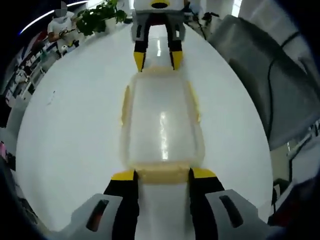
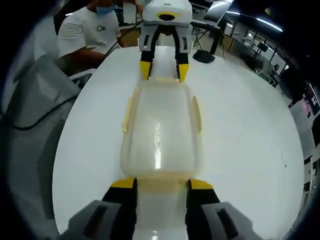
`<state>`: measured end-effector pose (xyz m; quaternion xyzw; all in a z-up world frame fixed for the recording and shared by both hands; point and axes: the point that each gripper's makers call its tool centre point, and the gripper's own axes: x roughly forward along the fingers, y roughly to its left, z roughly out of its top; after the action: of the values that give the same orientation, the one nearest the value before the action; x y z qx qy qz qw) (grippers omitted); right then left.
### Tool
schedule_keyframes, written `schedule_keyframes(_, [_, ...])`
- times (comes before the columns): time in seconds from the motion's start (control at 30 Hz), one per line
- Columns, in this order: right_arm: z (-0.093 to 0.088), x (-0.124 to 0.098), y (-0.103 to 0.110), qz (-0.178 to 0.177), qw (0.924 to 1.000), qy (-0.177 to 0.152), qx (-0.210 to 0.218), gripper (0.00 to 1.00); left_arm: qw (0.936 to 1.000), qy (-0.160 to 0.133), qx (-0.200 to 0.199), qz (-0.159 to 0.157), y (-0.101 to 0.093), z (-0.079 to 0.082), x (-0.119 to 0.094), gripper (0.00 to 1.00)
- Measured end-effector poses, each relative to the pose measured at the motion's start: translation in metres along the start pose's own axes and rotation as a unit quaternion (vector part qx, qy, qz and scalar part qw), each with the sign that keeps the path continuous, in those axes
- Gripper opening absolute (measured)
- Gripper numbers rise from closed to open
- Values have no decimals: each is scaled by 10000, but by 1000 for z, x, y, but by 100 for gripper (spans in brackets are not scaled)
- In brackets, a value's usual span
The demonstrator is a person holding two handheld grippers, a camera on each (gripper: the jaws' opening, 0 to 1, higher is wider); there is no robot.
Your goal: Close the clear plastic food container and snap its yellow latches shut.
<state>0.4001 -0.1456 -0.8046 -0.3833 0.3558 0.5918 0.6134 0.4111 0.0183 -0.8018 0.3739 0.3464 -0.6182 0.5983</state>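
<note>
Lidded container (image 1: 162, 127) on white table (image 1: 70, 135); left tool (image 1: 162, 175), right tool (image 2: 162, 184) both open (seemingly touching end latches).

White round table (image 1: 70, 130), grey chair (image 1: 265, 75), potted plant (image 1: 100, 17), seated person in white shirt (image 2: 90, 32)
</note>
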Motion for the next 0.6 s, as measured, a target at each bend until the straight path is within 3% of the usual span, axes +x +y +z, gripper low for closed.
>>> schedule_keyframes(0.27, [0, -4, -1, -90, 9999, -27, -49, 34, 10000, 43, 3, 78, 0, 4, 0, 36])
schedule_keyframes(0.6, [12, -24, 3, 25, 9997, -233, -44, 34, 9999, 46, -63, 134, -6, 18, -23, 36])
